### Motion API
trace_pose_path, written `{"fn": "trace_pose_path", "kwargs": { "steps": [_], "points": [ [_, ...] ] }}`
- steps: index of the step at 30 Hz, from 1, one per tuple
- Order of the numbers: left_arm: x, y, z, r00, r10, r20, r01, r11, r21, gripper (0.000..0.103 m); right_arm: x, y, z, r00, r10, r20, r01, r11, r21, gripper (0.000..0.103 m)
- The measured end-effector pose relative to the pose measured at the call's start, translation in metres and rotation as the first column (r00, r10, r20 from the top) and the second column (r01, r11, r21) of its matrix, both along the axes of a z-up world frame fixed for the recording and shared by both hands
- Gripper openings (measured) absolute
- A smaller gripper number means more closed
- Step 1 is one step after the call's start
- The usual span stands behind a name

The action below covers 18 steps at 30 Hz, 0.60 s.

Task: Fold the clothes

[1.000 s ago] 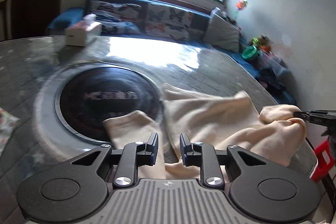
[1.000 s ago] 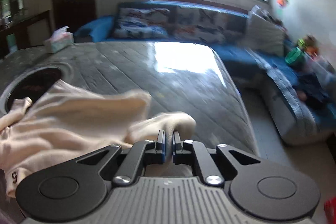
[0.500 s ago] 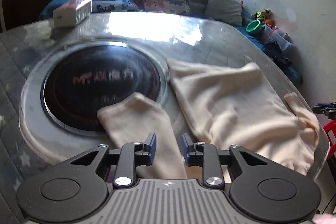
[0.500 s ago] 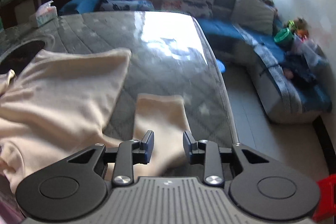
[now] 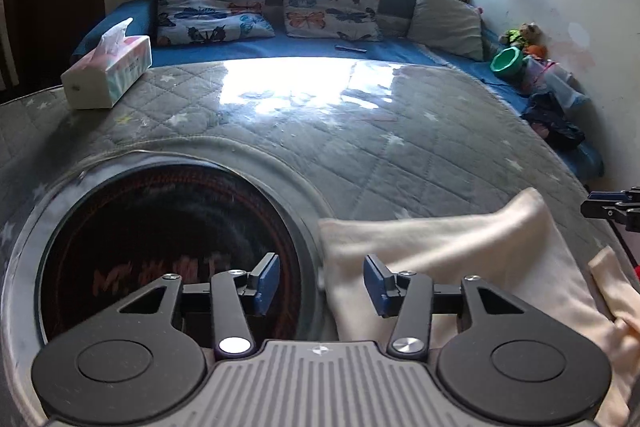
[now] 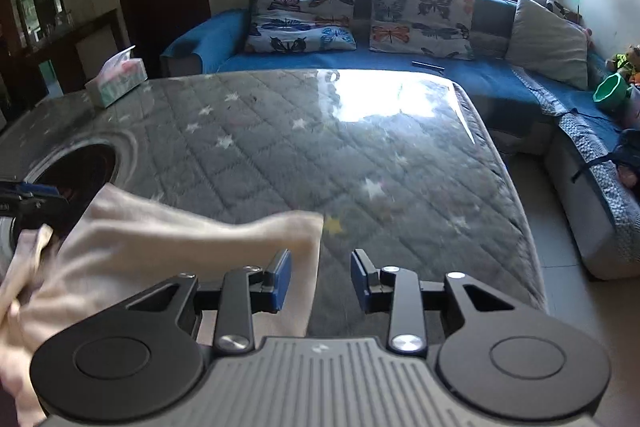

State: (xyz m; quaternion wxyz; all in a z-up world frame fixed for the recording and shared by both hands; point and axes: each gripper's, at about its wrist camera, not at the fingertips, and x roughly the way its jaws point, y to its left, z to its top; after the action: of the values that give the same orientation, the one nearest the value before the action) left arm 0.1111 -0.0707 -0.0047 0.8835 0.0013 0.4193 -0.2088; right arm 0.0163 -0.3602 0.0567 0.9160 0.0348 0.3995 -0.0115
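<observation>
A cream garment lies flat on the grey quilted table. In the left wrist view its left edge runs between my fingers. My left gripper is open and empty, above that edge and beside the dark round inset. In the right wrist view the garment fills the lower left. My right gripper is open and empty, over the garment's far right corner. The right gripper's tip shows at the left wrist view's right edge. The left gripper's tip shows at the right wrist view's left edge.
A tissue box stands at the table's far left corner. A blue sofa with butterfly cushions runs behind the table. The table's right edge drops to the floor. Toys and a green bowl sit at the right.
Both grippers have opened wider and moved forward and lower over the garment. The right gripper let go of the sleeve a second ago. The garment now lies spread on the table.
</observation>
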Motion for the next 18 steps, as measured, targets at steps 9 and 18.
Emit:
{"fn": "trace_pose_path", "kwargs": {
  "steps": [9, 18],
  "points": [
    [0.038, -0.018, -0.022, 0.999, 0.0, -0.032, 0.001, 1.0, 0.007, 0.051, 0.06, -0.001, -0.035, 0.997, 0.04, -0.07, -0.036, 0.998, 0.046, 0.034],
    [0.039, -0.023, -0.027, 0.998, -0.068, 0.004, 0.068, 0.998, -0.011, 0.009, 0.066, -0.005, -0.045, 0.993, 0.057, -0.104, -0.048, 0.995, 0.087, 0.034]
  ]
}}
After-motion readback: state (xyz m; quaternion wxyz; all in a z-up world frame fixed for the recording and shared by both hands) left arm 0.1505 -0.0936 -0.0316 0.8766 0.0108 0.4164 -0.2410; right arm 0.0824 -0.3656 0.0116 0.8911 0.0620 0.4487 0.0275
